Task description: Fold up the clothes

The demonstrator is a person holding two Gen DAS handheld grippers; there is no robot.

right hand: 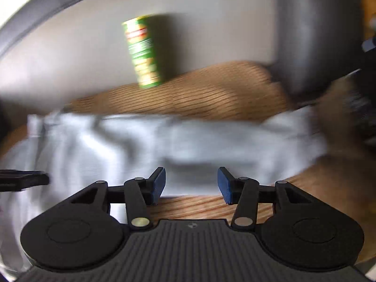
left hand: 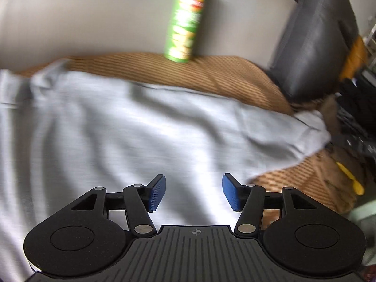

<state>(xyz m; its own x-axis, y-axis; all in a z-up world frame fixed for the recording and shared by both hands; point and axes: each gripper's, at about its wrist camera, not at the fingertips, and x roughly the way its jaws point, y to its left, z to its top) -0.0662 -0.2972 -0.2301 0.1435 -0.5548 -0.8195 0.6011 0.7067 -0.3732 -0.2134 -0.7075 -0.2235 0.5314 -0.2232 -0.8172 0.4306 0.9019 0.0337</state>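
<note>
Tongs first, nearest of all: the left gripper (left hand: 193,192) stands with its blue pads well apart and nothing between them, and the right gripper (right hand: 190,185) is the same, jaws parted and empty. Neither has hold of any cloth.

Just beyond and beneath both pairs lies the pale grey garment (left hand: 122,127), spread over a tan ribbed cover (left hand: 211,77). Its long axis runs left to right across both views, crosswise to the way the tongs point. From the left wrist view the cloth fills the ground under and ahead of the fingers; from the right wrist view its near hem sits about level with the fingertips, with bare tan cover showing nearer than that. So I judge both hands equally close, the left over the body of the cloth and the right at its near edge, and a grab on that near hem looks like the likely next step.

Farther off, on the far edge of the cover, stands a green snack can (left hand: 186,23), upright against a grey backrest (left hand: 82,16). Its red label band is too blurred to read.
</note>
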